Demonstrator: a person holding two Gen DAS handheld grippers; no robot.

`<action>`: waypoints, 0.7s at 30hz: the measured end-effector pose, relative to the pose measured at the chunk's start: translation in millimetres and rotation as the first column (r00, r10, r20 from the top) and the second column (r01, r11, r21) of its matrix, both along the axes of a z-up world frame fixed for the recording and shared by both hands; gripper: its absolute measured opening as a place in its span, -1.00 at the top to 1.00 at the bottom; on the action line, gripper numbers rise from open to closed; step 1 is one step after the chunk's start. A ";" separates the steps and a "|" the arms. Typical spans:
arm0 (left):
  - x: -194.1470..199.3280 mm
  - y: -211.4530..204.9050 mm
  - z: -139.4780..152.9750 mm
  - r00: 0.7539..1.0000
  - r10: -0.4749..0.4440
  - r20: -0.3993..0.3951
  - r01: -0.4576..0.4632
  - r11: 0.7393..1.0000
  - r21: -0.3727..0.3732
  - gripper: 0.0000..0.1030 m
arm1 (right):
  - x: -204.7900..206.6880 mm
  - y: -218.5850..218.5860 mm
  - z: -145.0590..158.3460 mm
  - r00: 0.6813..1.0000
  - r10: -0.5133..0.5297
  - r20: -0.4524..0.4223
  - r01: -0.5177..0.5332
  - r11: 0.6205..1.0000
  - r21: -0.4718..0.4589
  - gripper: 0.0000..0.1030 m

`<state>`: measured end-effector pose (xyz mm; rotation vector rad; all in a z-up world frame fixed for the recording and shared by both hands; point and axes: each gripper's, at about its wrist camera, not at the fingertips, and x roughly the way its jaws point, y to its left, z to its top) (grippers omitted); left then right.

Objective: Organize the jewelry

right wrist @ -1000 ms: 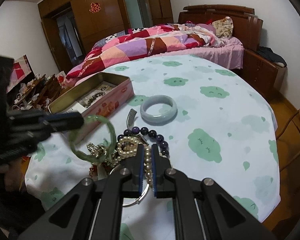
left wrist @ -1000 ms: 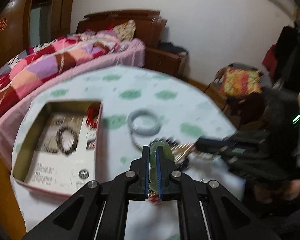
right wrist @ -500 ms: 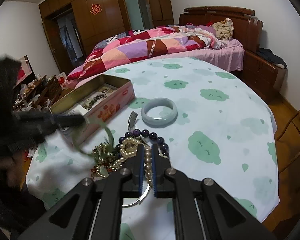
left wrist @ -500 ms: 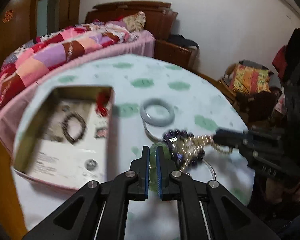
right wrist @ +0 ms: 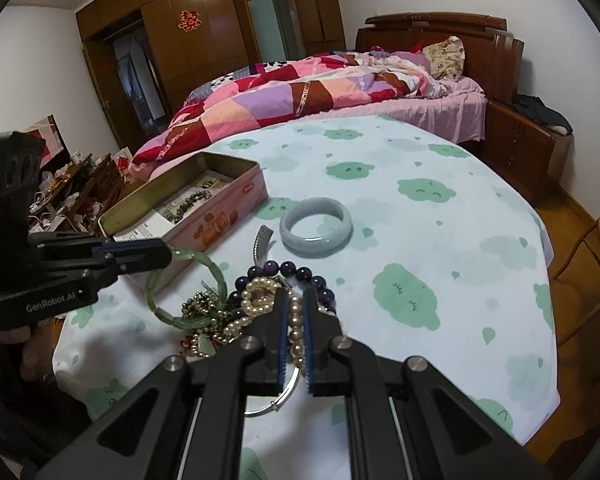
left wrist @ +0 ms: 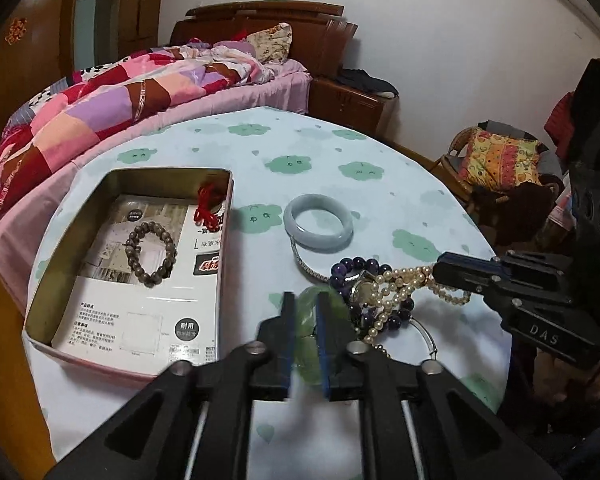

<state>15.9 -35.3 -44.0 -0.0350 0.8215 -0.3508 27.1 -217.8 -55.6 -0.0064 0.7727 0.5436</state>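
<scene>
Here the left gripper [left wrist: 303, 307] clenches a green bangle [right wrist: 188, 288]; the right gripper [right wrist: 294, 300], at three o'clock, clenches pearls [right wrist: 296, 332].

Round tabletop [right wrist: 440, 240] covered by pale cloth with green cloud print. Behind it: bed [right wrist: 440, 116] with pink sheet, patchwork quilt [right wrist: 300, 96] in pink, red, purple; floral pillow [right wrist: 444, 54] against dark wooden headboard [right wrist: 440, 26]. Brown wardrobe [right wrist: 204, 36] bears a red paper ornament [right wrist: 190, 21]. Chair with yellow patterned cushion [left wrist: 500, 160] at side.
</scene>
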 end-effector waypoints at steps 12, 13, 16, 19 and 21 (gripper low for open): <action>26.3 -41.9 -10.8 0.999 -0.052 0.001 0.052 0.990 0.131 -0.30 | 3.0 -11.5 10.2 0.999 -0.036 0.033 0.036 0.999 -0.003 0.84; 33.3 -46.5 -18.1 0.998 -0.064 -0.028 0.067 0.989 0.133 -0.14 | 3.8 -13.0 10.7 0.999 -0.040 0.032 0.040 0.999 -0.002 0.84; 45.2 -51.1 -35.4 0.992 -0.079 -0.103 0.092 0.988 0.121 0.26 | 5.8 -17.7 10.0 0.998 -0.051 0.030 0.051 0.999 0.000 0.84; 45.6 -51.6 -41.1 0.983 -0.108 -0.145 0.118 0.991 0.059 0.35 | 6.9 -19.3 10.9 0.998 -0.055 0.034 0.055 0.999 0.002 0.84; 41.2 -52.9 -36.8 0.985 -0.113 -0.131 0.122 0.991 0.063 0.63 | 6.1 -18.9 11.3 0.998 -0.054 0.038 0.054 0.999 0.003 0.84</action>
